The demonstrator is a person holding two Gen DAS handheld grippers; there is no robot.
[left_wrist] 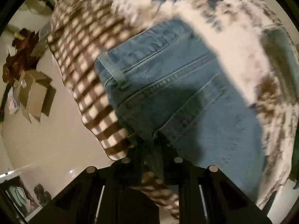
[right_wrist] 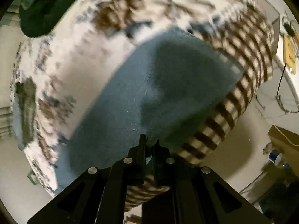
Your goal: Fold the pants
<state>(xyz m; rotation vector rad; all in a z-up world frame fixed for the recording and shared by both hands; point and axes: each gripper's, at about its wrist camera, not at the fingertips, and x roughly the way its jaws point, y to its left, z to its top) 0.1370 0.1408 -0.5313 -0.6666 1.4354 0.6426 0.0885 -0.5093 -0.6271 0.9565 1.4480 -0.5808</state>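
Note:
Blue denim pants (left_wrist: 177, 85) lie on a bed with a white patterned cover (left_wrist: 233, 43). The left wrist view shows the waistband, belt loop and seams. My left gripper (left_wrist: 152, 149) is shut on a bunched edge of the pants near the bed's side. In the right wrist view the pants (right_wrist: 130, 102) look plain blue. My right gripper (right_wrist: 149, 147) is shut on the near edge of the pants, with denim pinched between its fingers. Both views are blurred by motion.
A brown-and-cream checked blanket (left_wrist: 84, 65) hangs over the bed's side, also in the right wrist view (right_wrist: 243, 74). Cardboard boxes (left_wrist: 35, 93) stand on the pale floor at the left. A dark green garment (right_wrist: 41, 13) lies at the bed's far end. Boxes and a cable (right_wrist: 280, 85) are at the right.

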